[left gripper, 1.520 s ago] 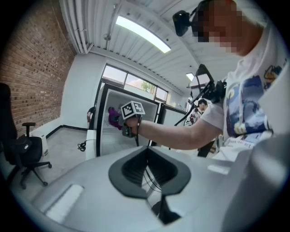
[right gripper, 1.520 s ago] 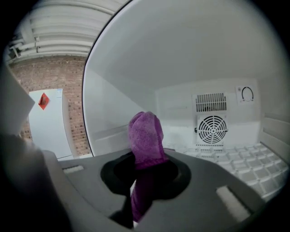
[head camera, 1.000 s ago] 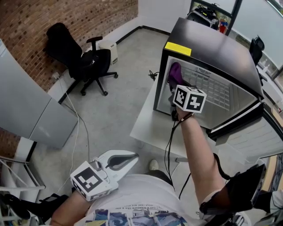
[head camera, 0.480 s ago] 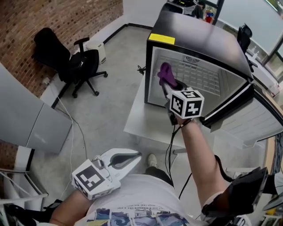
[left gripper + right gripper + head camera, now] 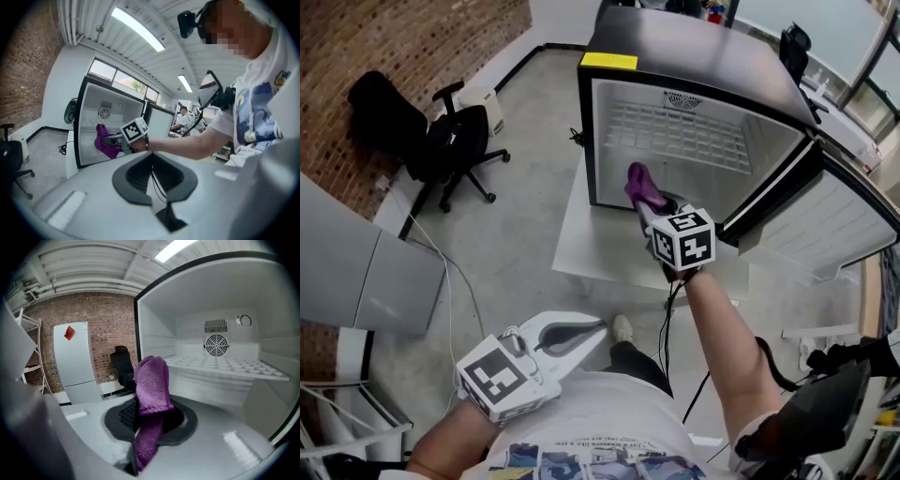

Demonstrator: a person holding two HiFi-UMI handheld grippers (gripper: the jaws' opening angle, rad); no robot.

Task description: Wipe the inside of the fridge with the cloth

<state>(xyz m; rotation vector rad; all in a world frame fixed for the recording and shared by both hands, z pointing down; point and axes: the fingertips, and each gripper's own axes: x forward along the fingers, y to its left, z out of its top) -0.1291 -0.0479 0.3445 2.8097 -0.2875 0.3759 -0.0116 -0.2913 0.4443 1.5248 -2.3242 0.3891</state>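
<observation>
The black fridge [image 5: 694, 66] stands open on a low white table [image 5: 600, 253], its white inside bare, its door [image 5: 825, 225] swung out to the right. My right gripper [image 5: 649, 208] is shut on a purple cloth [image 5: 640, 186] at the bottom front edge of the opening. In the right gripper view the cloth [image 5: 152, 385] sticks up from the jaws and hangs over them, facing the wire shelf [image 5: 225, 364] and fan [image 5: 216, 344]. My left gripper [image 5: 586, 330] is shut and holds nothing, low by my torso. From the left gripper view the cloth [image 5: 105, 143] shows against the fridge [image 5: 91, 122].
A black office chair [image 5: 441, 131] stands on the concrete floor to the left, near a brick wall [image 5: 394, 37]. A grey cabinet [image 5: 356, 272] sits at the left edge. A cable trails across the floor [image 5: 459, 272]. A white tall fridge [image 5: 72, 357] stands by the bricks.
The right gripper has drawn the cloth down from the upper left of the fridge's inside to its bottom front edge. The left gripper has stayed by my torso.
</observation>
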